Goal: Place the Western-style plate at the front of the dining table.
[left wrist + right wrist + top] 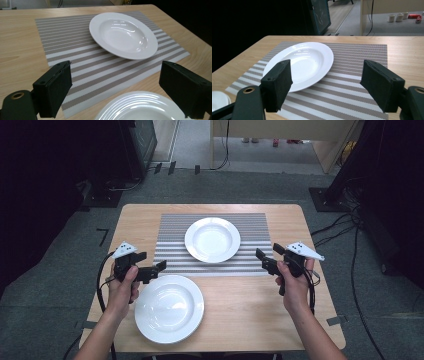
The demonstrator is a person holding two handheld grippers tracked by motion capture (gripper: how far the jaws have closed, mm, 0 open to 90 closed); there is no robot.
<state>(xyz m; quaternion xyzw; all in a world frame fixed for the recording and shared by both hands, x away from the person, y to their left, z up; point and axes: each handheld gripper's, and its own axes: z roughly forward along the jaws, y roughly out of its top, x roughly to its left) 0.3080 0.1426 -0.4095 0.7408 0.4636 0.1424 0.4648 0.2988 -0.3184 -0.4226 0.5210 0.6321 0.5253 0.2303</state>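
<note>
Two white deep plates are on the surface: one plate on the placemat [212, 239] toward the far edge, one plate on bare wood [169, 308] near the front-left corner. One striped placemat [172, 251] is present. Two hand-held claws: left claw [152, 264], right claw [265, 257].

Premises: a lab or recording studio. Evidence: grey carpet floor [60, 270] with tape marks, black cables [345, 227] trailing to dark equipment stands [340, 185], and a lone wooden table [240, 315] staged centrally.
</note>
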